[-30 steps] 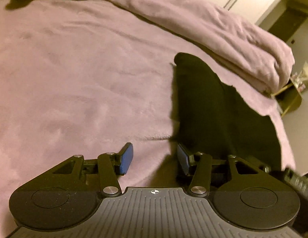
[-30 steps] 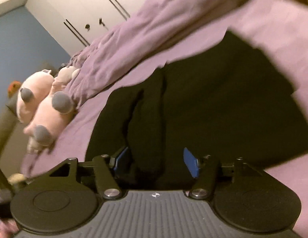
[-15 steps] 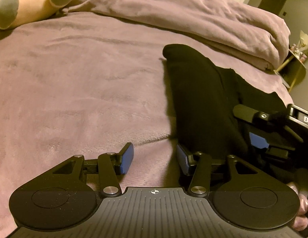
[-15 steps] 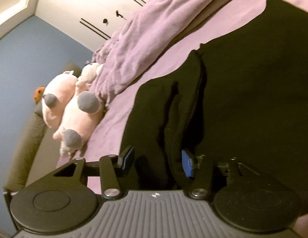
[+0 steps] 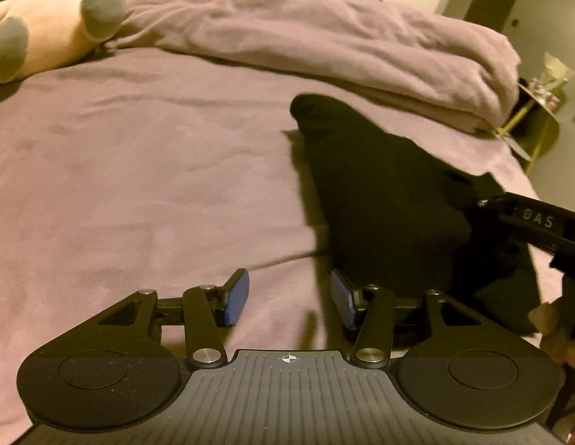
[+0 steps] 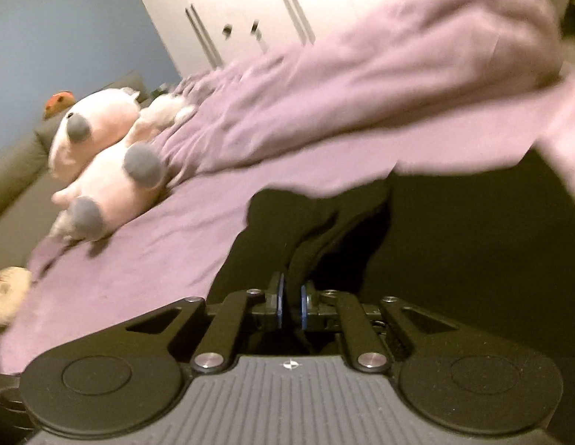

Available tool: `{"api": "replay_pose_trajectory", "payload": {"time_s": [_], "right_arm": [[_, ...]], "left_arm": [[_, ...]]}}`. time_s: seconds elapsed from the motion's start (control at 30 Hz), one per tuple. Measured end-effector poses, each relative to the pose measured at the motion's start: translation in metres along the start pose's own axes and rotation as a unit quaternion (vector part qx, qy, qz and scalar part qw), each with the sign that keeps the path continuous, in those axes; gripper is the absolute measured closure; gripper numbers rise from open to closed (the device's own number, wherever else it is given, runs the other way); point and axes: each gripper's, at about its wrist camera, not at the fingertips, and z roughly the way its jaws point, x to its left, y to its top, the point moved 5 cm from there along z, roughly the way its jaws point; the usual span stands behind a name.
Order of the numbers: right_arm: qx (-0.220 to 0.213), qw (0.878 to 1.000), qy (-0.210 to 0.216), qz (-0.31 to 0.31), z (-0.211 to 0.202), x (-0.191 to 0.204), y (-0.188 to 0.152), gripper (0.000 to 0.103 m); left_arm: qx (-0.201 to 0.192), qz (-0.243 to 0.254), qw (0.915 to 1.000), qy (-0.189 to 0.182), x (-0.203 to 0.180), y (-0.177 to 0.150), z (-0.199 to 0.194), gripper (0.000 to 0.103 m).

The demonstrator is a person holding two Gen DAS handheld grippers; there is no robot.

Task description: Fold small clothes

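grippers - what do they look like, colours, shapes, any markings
The left gripper and the right gripper look alike: black linkage arms with silver pivot screws, blue pads on the fingers, two round black discs, and a ribbed grey plate with a small crosshair mark. Seen from the left wrist, the right gripper's side reads "DAS".

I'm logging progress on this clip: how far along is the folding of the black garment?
Early. The black fabric garment lies partly bunched on the purple bedsheet, with no finished fold showing. In hand: the right gripper is shut on a raised ridge of it. The left gripper is open at its edge, holding nothing. Left: fold and flatten it.
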Motion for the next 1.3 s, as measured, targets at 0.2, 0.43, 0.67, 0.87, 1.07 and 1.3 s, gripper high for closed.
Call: {"api": "replay_pose_trajectory", "payload": {"time_s": [0.2,0.43,0.67,0.87,1.07,1.3], "right_arm": [[-0.032,0.992,-0.121,-0.033,-0.043,-0.042,0.001,0.096],[0.031,0.995,-0.091,0.036,-0.043,-0.089,-0.023,0.077],[0.015,0.988,-0.003,0.156,-0.003,-0.112,0.014,0.050],[0.016,0.996,-0.027,0.086,0.015,-0.090,0.023,0.091],[-0.086,0.961,-0.236,-0.115,-0.027,-0.074,0.028,0.092],[-0.021,0.975,-0.221,-0.016,-0.034,-0.127,0.016,0.065]], "left_arm": [[0.049,0.005,0.9971,-0.057,-0.038,-0.002,0.027,0.048],[0.069,0.009,0.9965,-0.046,-0.047,-0.007,0.046,0.048],[0.069,0.031,0.9967,-0.030,-0.053,-0.009,0.043,0.047],[0.056,0.032,0.9975,-0.027,-0.055,-0.004,0.035,0.045],[0.054,0.043,0.9971,-0.032,-0.066,-0.003,0.035,0.043],[0.079,0.055,0.9949,-0.032,-0.076,-0.012,0.046,0.043]]}}
